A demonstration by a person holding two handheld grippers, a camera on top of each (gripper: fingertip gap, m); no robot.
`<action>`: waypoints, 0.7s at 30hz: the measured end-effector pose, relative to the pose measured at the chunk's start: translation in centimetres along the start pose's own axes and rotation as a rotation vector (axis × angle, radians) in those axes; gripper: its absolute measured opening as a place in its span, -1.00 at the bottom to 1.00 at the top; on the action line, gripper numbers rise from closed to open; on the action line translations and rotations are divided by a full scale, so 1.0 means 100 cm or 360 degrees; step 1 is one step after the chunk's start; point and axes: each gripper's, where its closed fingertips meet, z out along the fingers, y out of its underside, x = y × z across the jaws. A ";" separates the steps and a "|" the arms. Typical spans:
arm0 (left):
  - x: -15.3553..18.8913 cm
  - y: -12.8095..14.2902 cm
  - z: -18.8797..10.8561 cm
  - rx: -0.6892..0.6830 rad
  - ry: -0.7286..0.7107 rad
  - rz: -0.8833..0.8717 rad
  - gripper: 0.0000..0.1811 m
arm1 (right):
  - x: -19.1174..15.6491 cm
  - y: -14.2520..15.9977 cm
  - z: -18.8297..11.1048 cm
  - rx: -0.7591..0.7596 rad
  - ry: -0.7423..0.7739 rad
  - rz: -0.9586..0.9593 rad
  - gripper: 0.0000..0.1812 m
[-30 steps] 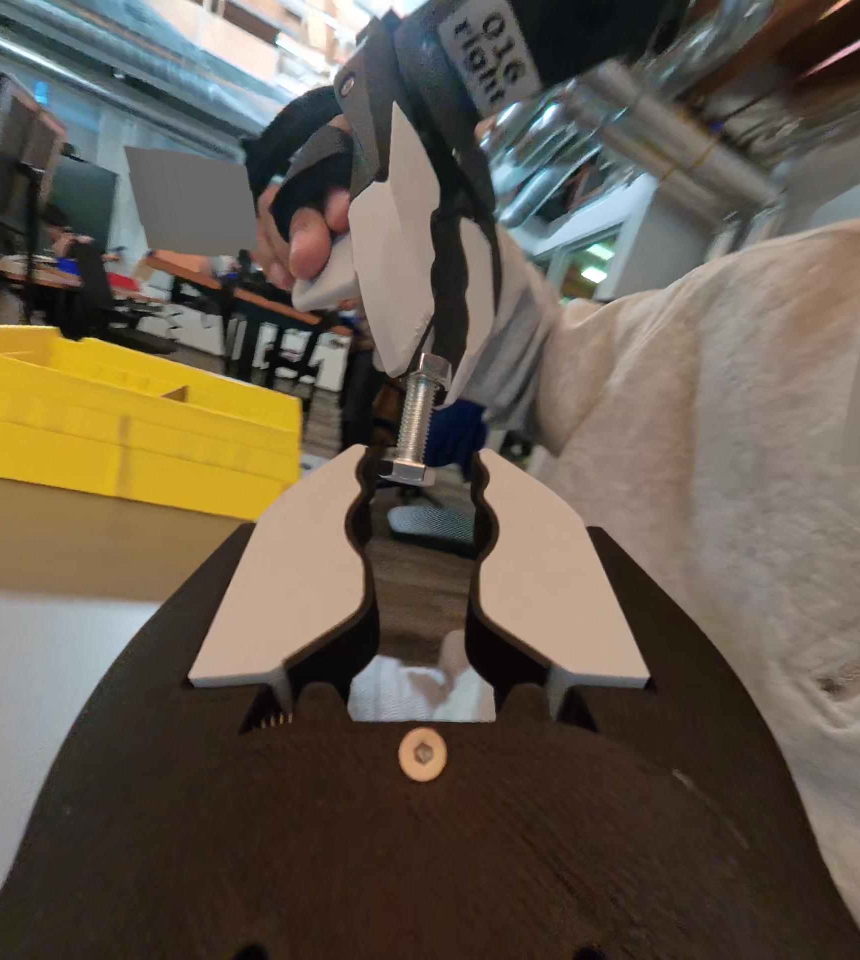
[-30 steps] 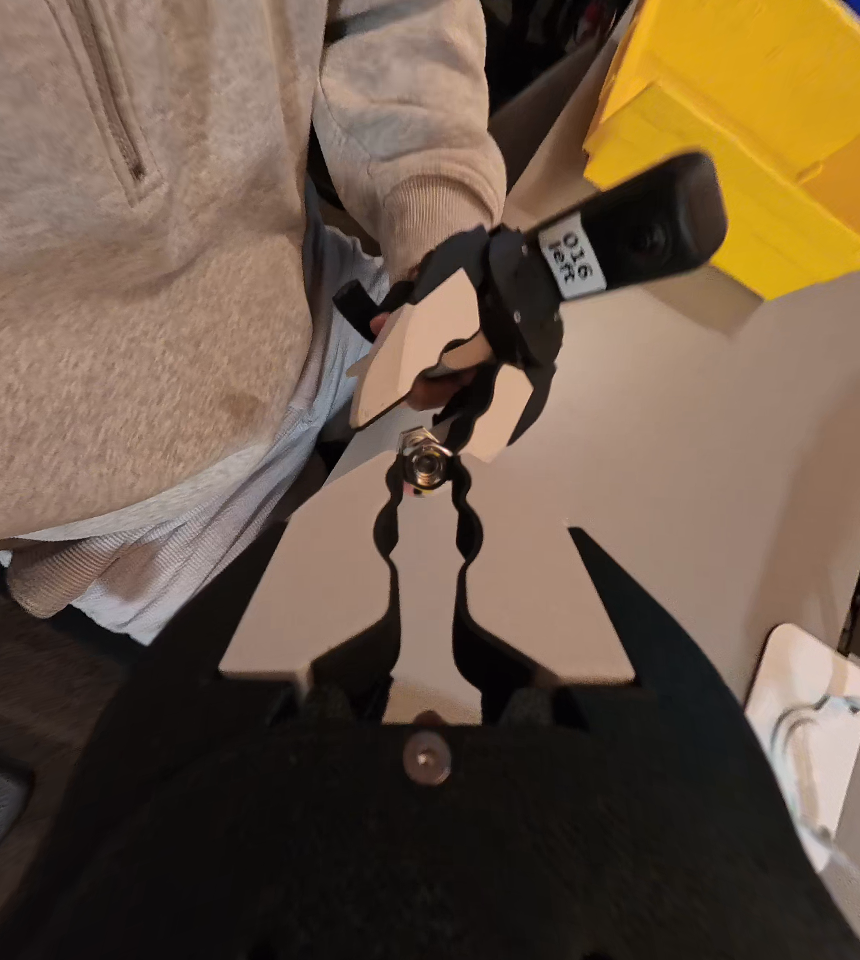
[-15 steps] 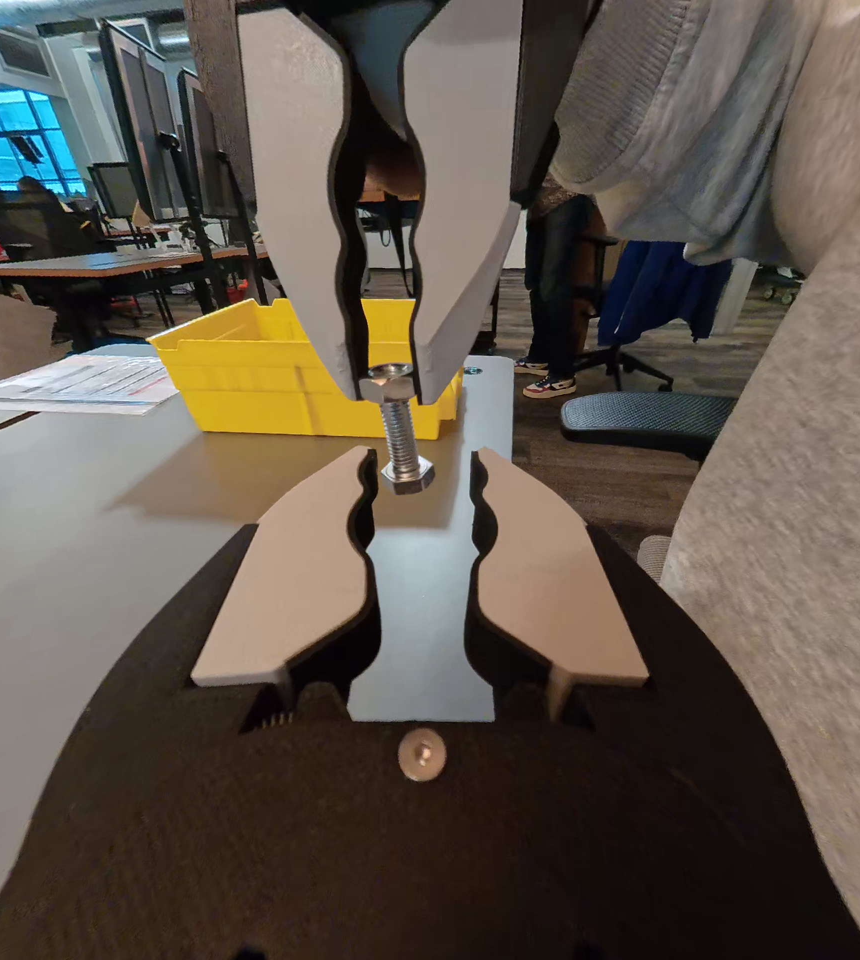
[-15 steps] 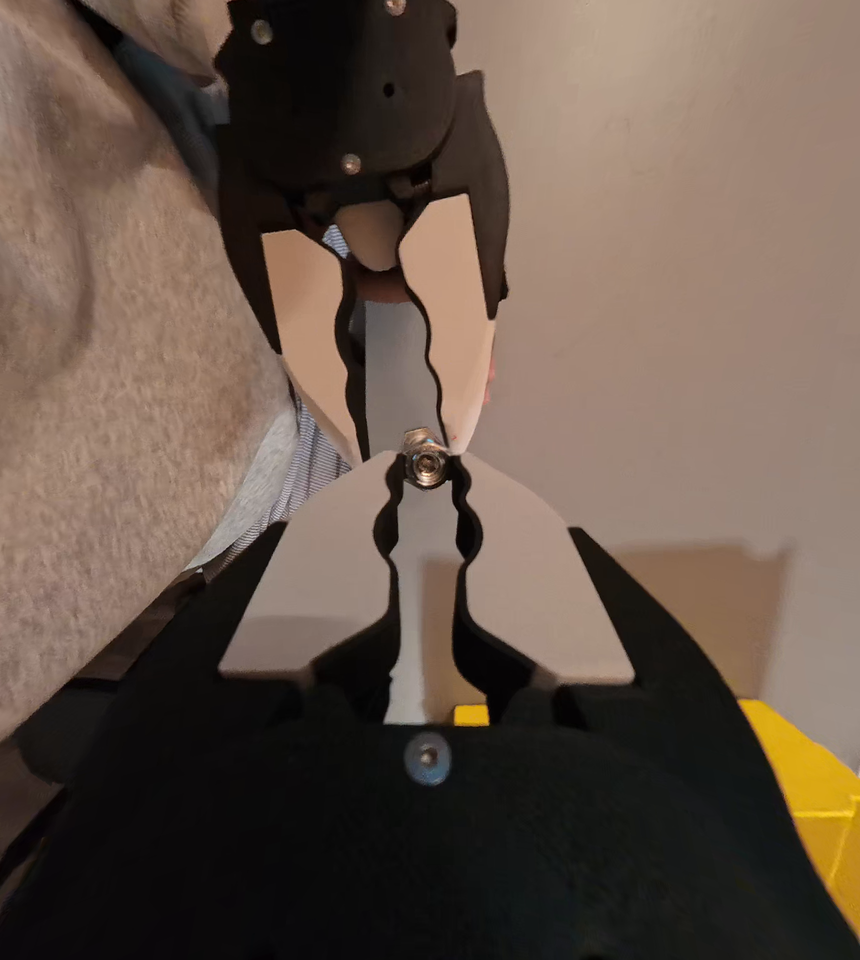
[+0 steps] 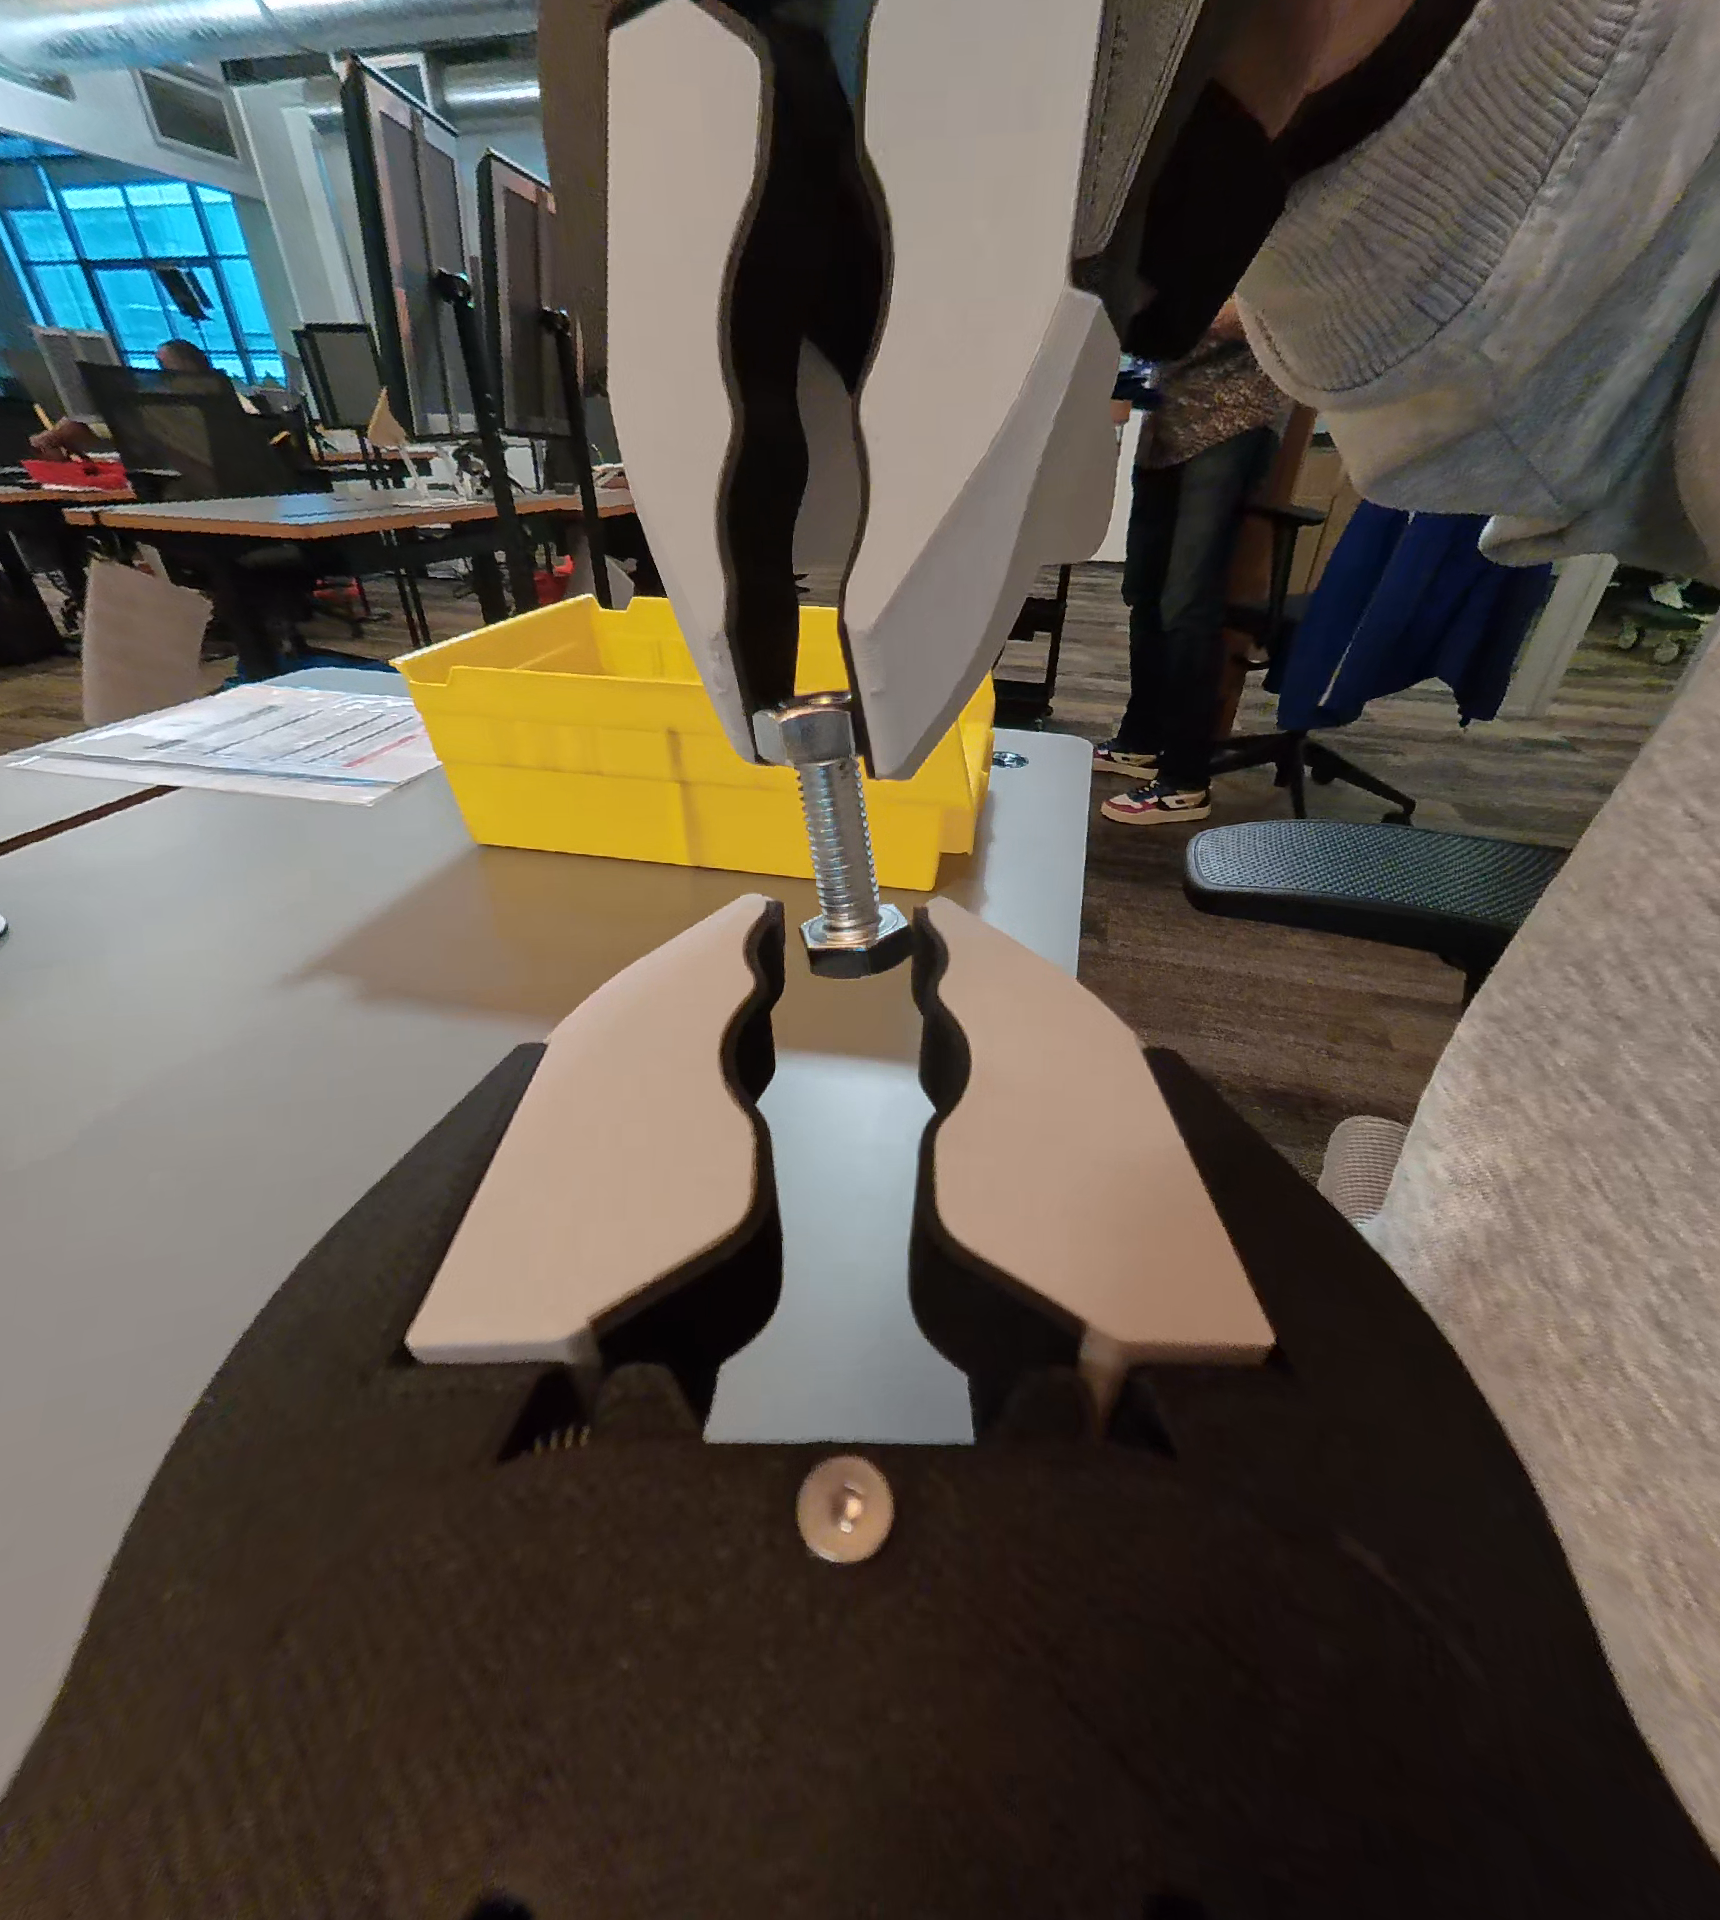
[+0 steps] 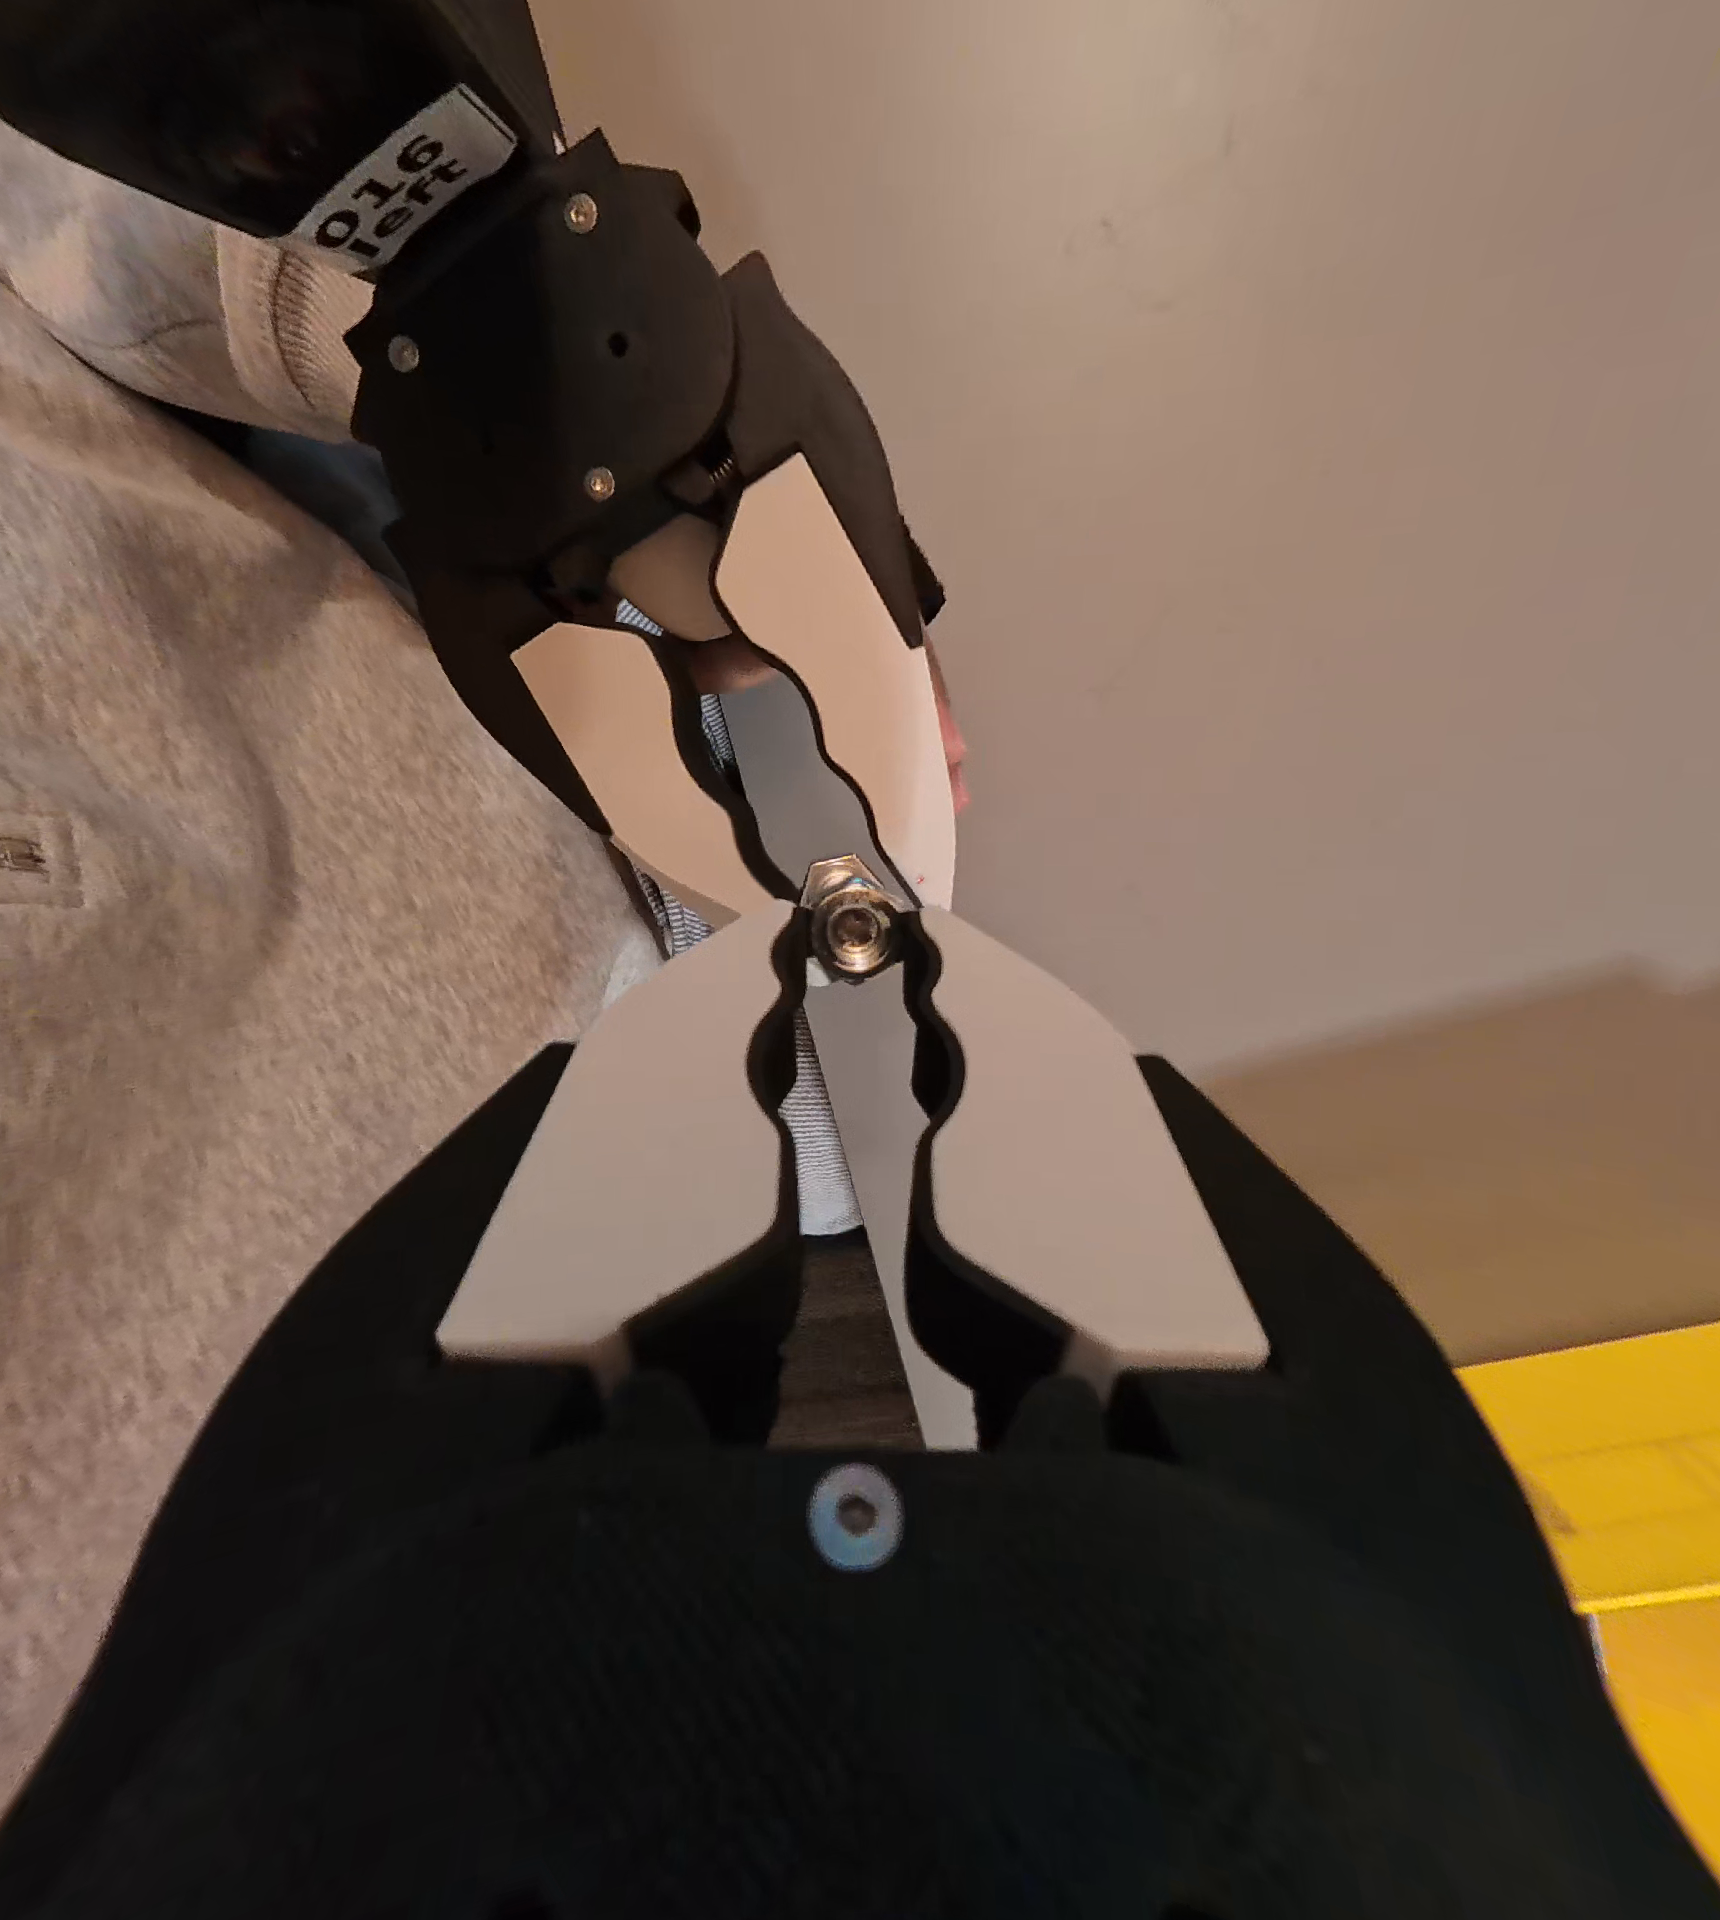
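Observation:
A silver bolt (image 5: 835, 847) stands upright with a hex nut (image 5: 851, 948) on its lower end. My left gripper (image 5: 848, 940) is shut on the nut at its fingertips, a little above the grey table (image 5: 160, 1039). My right gripper (image 5: 804, 717) comes down from above and is shut on the bolt's head. In the right wrist view the bolt (image 6: 852, 933) shows end-on between my right gripper's tips (image 6: 856, 925). My left gripper (image 6: 835, 878) reaches in from the upper left and holds the nut just behind it.
A yellow bin (image 5: 627, 769) stands on the table behind the bolt and shows at the lower right of the right wrist view (image 6: 1666, 1475). Papers (image 5: 243, 743) lie at the left. The person's grey sweatshirt (image 5: 1614, 1143) fills the right side. An office chair (image 5: 1355, 883) is beyond the table edge. Only a small space, under 4 cm, lies between the two pairs of fingers.
Both grippers have swung from beside the person's body to over the table, keeping the bolt and nut between them. Since half a second ago the left gripper has turned relative to the right.

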 end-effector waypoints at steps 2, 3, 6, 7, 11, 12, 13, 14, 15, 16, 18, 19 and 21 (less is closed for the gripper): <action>0.000 0.000 0.000 -0.0010 -0.0003 0.0007 -0.78 | 0.001 0.000 0.000 -0.0009 0.0021 -0.0018 -0.80; 0.001 0.001 0.000 -0.0015 0.0001 0.0010 -0.78 | 0.000 0.000 0.000 -0.0015 0.0025 -0.0034 -0.80; 0.004 0.001 0.001 -0.0021 0.0032 0.0004 -0.78 | -0.002 0.002 0.000 -0.0041 0.0039 -0.0135 -0.80; 0.005 0.002 0.001 -0.0024 0.0051 -0.0002 -0.78 | -0.003 0.002 0.000 -0.0050 0.0041 -0.0189 -0.80; 0.015 0.001 0.002 -0.0008 0.0174 -0.0064 -0.78 | -0.010 0.004 0.000 -0.0038 0.0007 -0.0465 -0.80; 0.019 0.000 0.001 -0.0002 0.0223 -0.0090 -0.78 | -0.013 0.005 -0.001 -0.0029 -0.0014 -0.0539 -0.80; 0.022 0.000 0.001 0.0004 0.0268 -0.0115 -0.78 | -0.016 0.006 -0.001 -0.0017 -0.0033 -0.0611 -0.80; 0.025 0.000 0.000 0.0011 0.0315 -0.0135 -0.78 | -0.018 0.007 -0.001 -0.0003 -0.0053 -0.0679 -0.80; 0.029 -0.001 0.000 0.0016 0.0362 -0.0149 -0.79 | -0.021 0.008 -0.002 0.0011 -0.0074 -0.0743 -0.80; 0.032 -0.001 -0.001 0.0019 0.0401 -0.0156 -0.79 | -0.024 0.009 -0.002 0.0026 -0.0092 -0.0805 -0.80; 0.038 -0.001 -0.002 0.0017 0.0470 -0.0151 -0.79 | -0.029 0.012 -0.002 0.0062 -0.0131 -0.0933 -0.80; 0.042 -0.001 -0.003 0.0018 0.0506 -0.0146 -0.79 | -0.032 0.013 -0.003 0.0086 -0.0153 -0.0997 -0.80; 0.048 -0.001 -0.005 0.0023 0.0593 -0.0152 -0.79 | -0.038 0.015 -0.003 0.0141 -0.0204 -0.1118 -0.80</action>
